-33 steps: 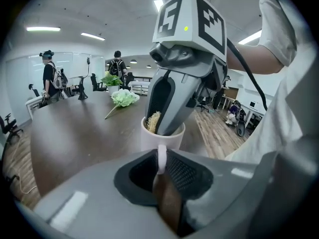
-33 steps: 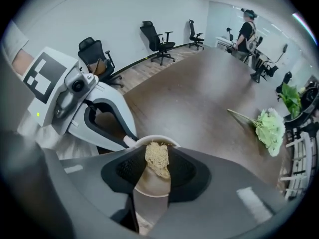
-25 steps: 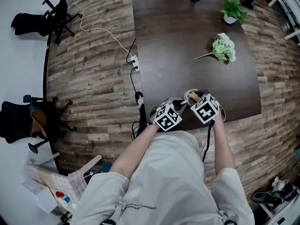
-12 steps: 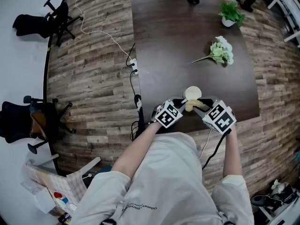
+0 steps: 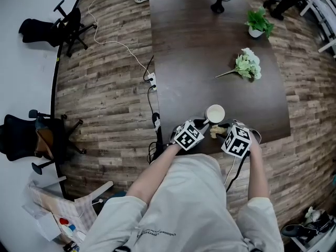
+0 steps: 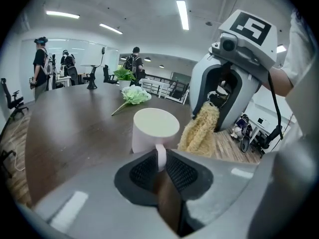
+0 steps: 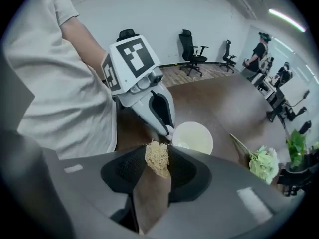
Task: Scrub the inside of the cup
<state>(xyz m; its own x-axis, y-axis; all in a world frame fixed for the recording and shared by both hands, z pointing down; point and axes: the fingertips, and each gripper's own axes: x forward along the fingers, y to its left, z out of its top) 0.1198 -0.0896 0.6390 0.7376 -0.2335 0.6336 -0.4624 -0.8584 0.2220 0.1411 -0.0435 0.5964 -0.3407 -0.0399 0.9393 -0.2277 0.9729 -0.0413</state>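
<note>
One cup [image 5: 215, 113] stands upright near the front edge of one dark table [image 5: 210, 46]. Of two grippers, the left gripper [image 6: 160, 158] is clamped on the cup's handle; the right gripper [image 7: 157, 159] pinches one loofah scrubber [image 7: 157, 156], held just beside the cup, outside it. One flower bunch [image 5: 247, 64] and one potted plant [image 5: 258, 21] lie farther back.
</note>
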